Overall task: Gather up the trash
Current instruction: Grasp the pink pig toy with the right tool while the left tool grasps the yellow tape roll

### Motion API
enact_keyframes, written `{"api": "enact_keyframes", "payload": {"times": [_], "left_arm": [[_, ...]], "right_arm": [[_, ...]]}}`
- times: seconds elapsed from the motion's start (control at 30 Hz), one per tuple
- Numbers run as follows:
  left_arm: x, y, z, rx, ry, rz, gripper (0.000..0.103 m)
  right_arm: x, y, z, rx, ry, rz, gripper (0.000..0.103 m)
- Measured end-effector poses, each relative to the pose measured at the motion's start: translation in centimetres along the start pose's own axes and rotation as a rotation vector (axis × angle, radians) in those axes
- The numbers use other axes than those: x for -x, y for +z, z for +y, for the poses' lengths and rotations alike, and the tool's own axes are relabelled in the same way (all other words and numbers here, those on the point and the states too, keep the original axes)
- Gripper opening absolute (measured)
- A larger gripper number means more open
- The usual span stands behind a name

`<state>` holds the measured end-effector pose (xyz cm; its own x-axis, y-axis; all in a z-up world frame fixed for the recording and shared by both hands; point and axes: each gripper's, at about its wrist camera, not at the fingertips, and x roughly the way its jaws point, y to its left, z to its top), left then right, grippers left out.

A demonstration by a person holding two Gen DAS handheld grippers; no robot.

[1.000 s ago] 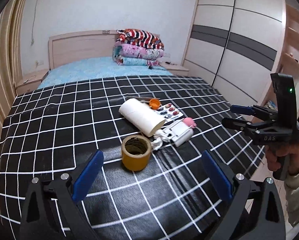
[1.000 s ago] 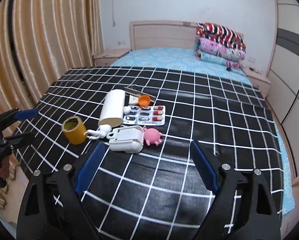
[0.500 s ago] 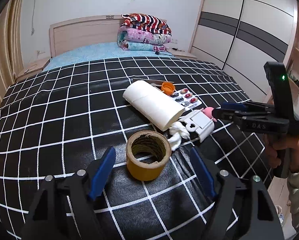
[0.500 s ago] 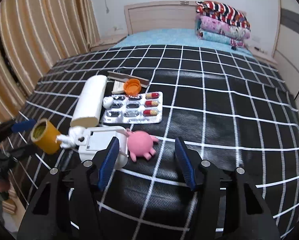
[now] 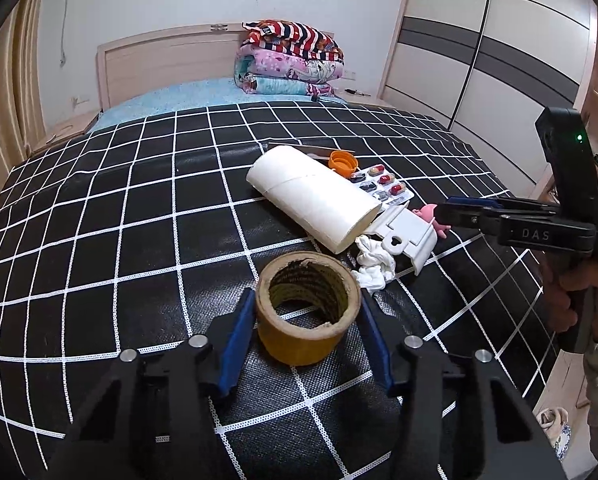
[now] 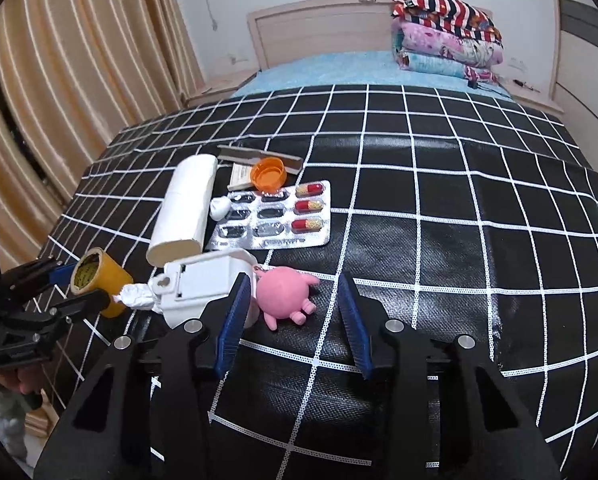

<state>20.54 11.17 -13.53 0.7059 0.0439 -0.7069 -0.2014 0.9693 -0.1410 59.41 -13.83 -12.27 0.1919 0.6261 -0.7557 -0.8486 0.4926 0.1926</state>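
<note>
A yellow tape roll stands upright on the black checked cloth. My left gripper has a blue pad on each side of the roll, touching or nearly touching it. It also shows in the right wrist view. My right gripper is open, with a pink pig toy lying between its blue pads. Beside these lie a white paper roll, a white plastic case, a crumpled tissue, a pill blister and an orange cap.
A flat box and a card lie behind the orange cap. Folded blankets are stacked at the headboard. A wardrobe stands on the right, curtains on the left. The cloth's front edge is close below both grippers.
My left gripper moved forward and narrowed until its pads sit beside the tape roll. My right gripper moved forward and down so the pink pig lies between its pads.
</note>
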Motion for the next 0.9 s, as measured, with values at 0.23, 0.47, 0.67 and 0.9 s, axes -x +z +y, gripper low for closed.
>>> {"api": "enact_keyframes", "payload": {"times": [0.23,0.47,0.67,0.9], "left_arm": [[-0.1,0.0,-0.2,-0.009,-0.002,-0.008,0.048],[0.3,-0.1,-0.5,-0.030,0.006,-0.015,0.047],[1.8,-0.3,-0.5,-0.032,0.005,-0.043,0.047],[4.7,-1.6,-1.1,-0.035,-0.008,-0.077,0.047]], "right_arm": [[-1.0,-0.1,0.1,0.003,0.024,0.026,0.038],[-0.8,-0.3,0.2,0.009,0.034,0.028,0.033],[0.9,-0.6,0.1,0.000,0.027,-0.001,0.033],[3.9,-2.4,1.3,0.018,0.019,-0.032,0.033]]}}
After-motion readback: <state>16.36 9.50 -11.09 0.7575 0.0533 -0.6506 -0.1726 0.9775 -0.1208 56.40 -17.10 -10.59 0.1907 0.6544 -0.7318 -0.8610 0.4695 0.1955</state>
